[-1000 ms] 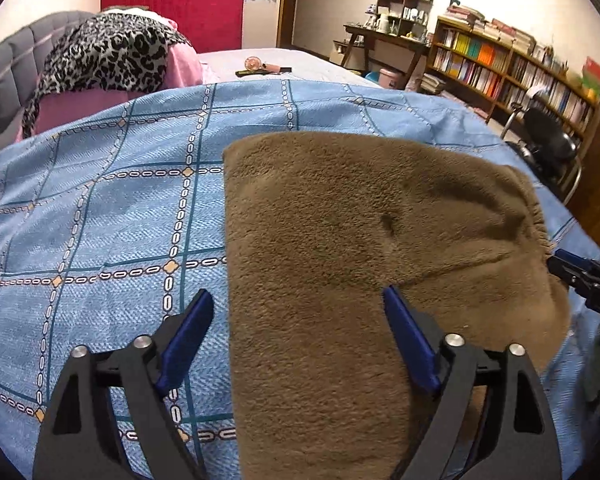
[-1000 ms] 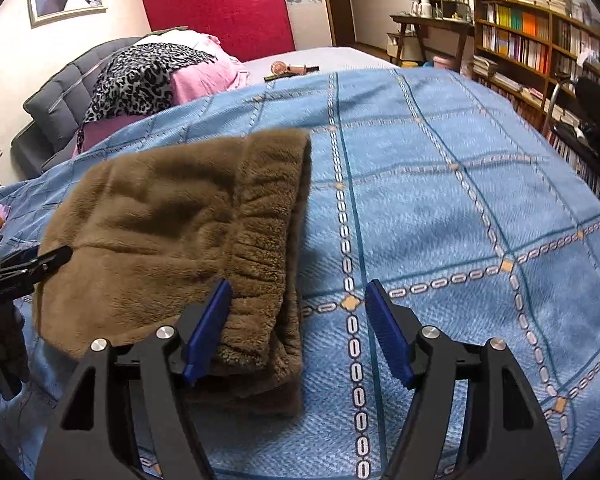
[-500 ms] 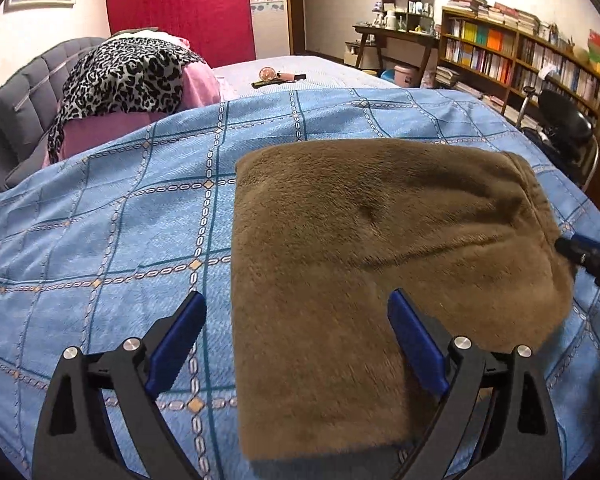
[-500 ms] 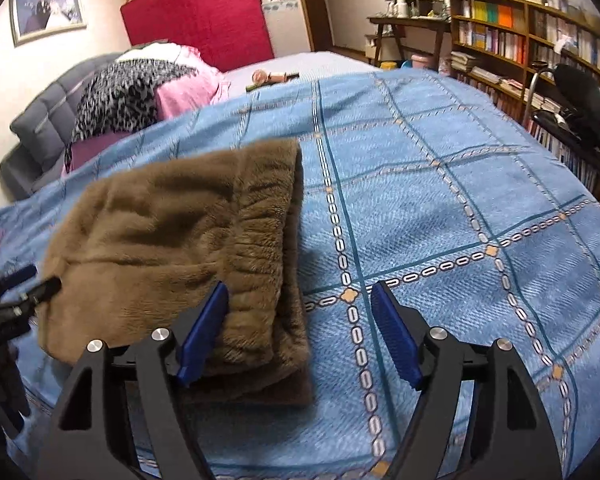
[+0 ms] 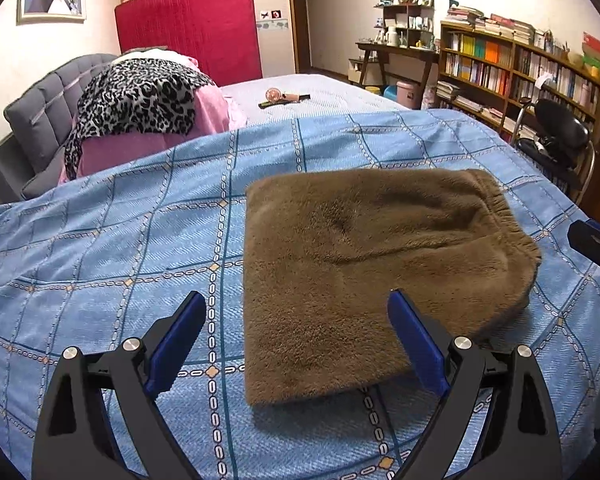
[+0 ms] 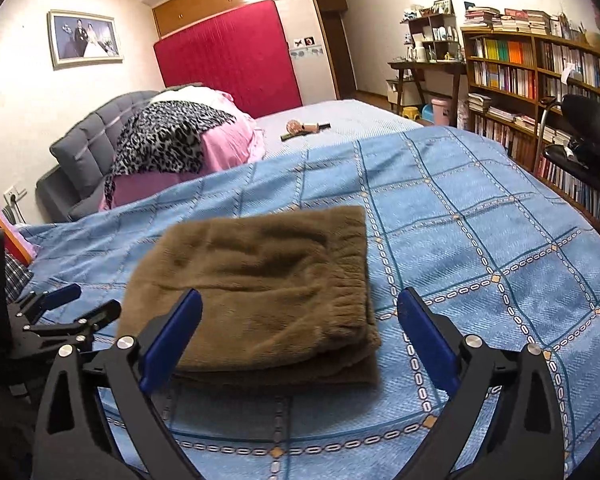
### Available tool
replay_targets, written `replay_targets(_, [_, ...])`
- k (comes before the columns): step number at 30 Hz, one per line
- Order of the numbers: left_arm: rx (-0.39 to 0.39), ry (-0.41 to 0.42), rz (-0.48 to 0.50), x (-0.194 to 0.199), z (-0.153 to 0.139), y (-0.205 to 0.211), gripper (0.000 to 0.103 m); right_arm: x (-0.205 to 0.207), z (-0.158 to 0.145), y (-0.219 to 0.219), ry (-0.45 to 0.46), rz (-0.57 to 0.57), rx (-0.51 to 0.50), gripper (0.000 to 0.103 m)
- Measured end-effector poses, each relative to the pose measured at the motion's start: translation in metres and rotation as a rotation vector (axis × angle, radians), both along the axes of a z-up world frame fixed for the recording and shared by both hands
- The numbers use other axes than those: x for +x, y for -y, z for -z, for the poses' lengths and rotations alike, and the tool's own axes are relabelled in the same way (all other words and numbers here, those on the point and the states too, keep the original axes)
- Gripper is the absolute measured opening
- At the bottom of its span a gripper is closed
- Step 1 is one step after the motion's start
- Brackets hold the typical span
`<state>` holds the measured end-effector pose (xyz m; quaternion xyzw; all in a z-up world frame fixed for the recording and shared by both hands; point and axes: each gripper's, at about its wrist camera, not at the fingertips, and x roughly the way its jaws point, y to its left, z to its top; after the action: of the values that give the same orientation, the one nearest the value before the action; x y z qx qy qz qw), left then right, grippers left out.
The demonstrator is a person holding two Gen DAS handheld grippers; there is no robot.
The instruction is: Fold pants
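The folded brown pants (image 5: 372, 276) are lying on the blue bedspread (image 5: 120, 248), waistband toward the right hand-held gripper (image 6: 298, 334); both it and the left hand-held gripper (image 5: 296, 340) are gaping wide, holding nothing, just short of the pants.

Bare quilt (image 6: 480, 216) right of pants (image 6: 260, 280).

This is a lived-in home bedroom. A bed fills the lower frame, spread with a blue checked bedcover (image 6: 480, 216), its grey tufted headboard (image 6: 88, 140) at middle left beside pink bedding (image 6: 228, 140) draped with a leopard-print cloth (image 6: 164, 140). A framed wedding portrait (image 6: 85, 38) hangs on the upper left wall. Along the right edge runs a crowded wooden bookshelf (image 6: 540, 76), with a small desk (image 6: 424, 68) beyond it. A red upright panel (image 6: 228, 60) stands against the far wall.
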<state>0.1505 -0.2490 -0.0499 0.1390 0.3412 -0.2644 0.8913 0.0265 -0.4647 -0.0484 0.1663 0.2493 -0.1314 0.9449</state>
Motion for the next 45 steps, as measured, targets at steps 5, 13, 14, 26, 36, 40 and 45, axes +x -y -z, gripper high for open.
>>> replay_targets(5, [-0.004,0.036,-0.006,-0.011,-0.011,-0.002,0.092,-0.006,-0.011,-0.014,0.012,-0.005,-0.011,0.1])
replay_targets(13, [-0.002,0.08,-0.024,-0.025,-0.023,-0.003,0.092,-0.012,-0.011,-0.022,-0.004,0.002,-0.032,0.1])
replay_targets(14, [-0.001,0.082,-0.026,-0.026,-0.023,-0.003,0.092,-0.014,-0.012,-0.023,-0.003,0.005,-0.036,0.1])
replay_targets(26, [-0.022,0.092,-0.044,-0.037,-0.034,0.002,0.092,-0.014,-0.016,-0.033,-0.025,0.012,-0.087,0.1])
replay_targets(36, [0.025,0.099,-0.077,-0.038,-0.033,0.007,0.092,-0.006,-0.01,-0.042,-0.063,-0.01,-0.129,0.1])
replay_targets(40, [0.033,0.103,-0.074,-0.041,-0.032,0.009,0.092,-0.005,-0.011,-0.046,-0.077,0.012,-0.179,0.1])
replay_targets(45, [0.033,0.09,-0.069,-0.039,-0.03,0.009,0.092,-0.001,-0.01,-0.05,-0.103,0.049,-0.236,0.1])
